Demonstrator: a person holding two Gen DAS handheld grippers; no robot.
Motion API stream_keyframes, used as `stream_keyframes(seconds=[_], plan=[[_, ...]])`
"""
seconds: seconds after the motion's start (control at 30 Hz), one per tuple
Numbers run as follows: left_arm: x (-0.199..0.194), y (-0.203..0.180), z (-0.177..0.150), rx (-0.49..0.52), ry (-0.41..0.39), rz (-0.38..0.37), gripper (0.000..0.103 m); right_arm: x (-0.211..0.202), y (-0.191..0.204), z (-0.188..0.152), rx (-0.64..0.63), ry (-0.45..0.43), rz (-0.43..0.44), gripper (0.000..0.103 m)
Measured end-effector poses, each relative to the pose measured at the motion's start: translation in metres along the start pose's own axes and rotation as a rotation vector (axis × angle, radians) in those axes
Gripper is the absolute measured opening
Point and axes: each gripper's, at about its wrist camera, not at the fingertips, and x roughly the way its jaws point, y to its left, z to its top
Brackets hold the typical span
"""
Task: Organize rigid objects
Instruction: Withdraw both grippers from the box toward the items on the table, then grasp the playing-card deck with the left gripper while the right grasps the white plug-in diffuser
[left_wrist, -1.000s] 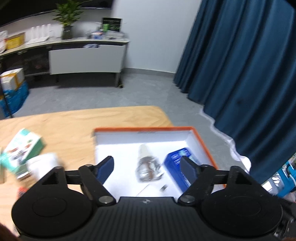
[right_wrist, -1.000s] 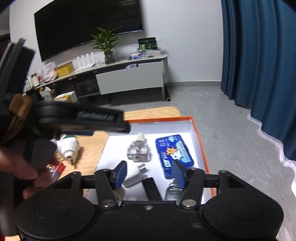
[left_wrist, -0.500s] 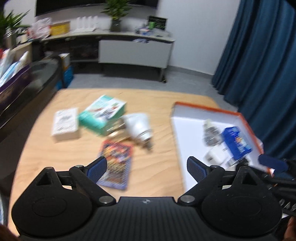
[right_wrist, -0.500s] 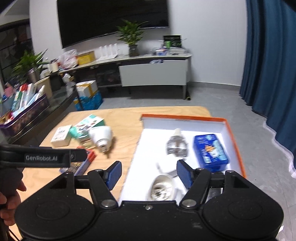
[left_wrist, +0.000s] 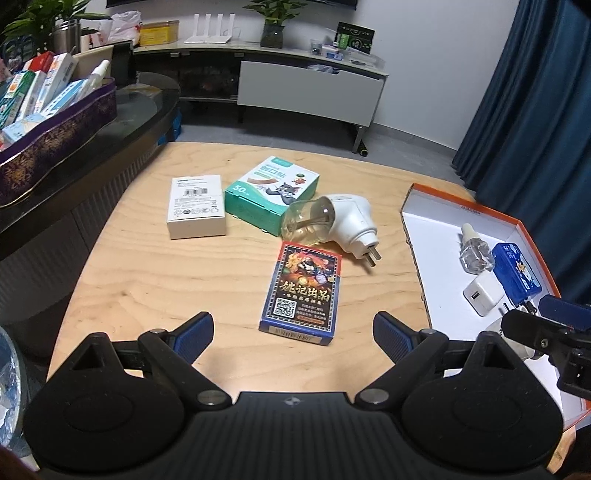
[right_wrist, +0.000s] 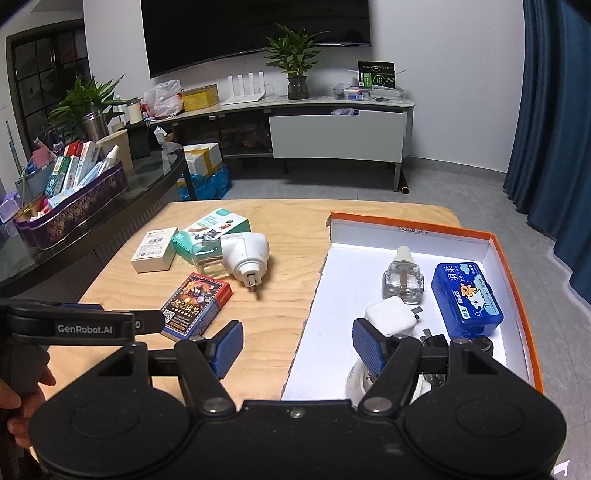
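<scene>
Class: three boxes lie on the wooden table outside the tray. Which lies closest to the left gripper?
The dark card box with the QR code, just ahead of the open left gripper; the white box and green box lie farther back.

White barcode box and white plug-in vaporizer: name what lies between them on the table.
The green plaster box lies between the white barcode box and the white plug-in vaporizer, touching or nearly touching the vaporizer's bottle; clearest in the left wrist view.

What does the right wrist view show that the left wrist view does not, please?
Right wrist only: the wall television and the tray's whole floor.
Left wrist only: the playing card box unobstructed, lying ahead of the left gripper.
Both: the green box, white box, plug-in vaporizer and blue case.
</scene>
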Motion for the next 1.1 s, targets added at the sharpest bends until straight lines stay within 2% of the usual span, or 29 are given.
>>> stream_keyframes(seconds=[0.8, 1.1], plan=[[0.056, -0.009, 0.010, 0.034, 0.047, 0.008, 0.095, 0.025, -0.013, 0.000, 0.022, 0.036, -0.008, 0.079], [0.066, -0.015, 0.015, 0.085, 0.055, 0.025, 0.095, 0.033, -0.016, 0.001, 0.027, 0.046, -0.012, 0.079]])
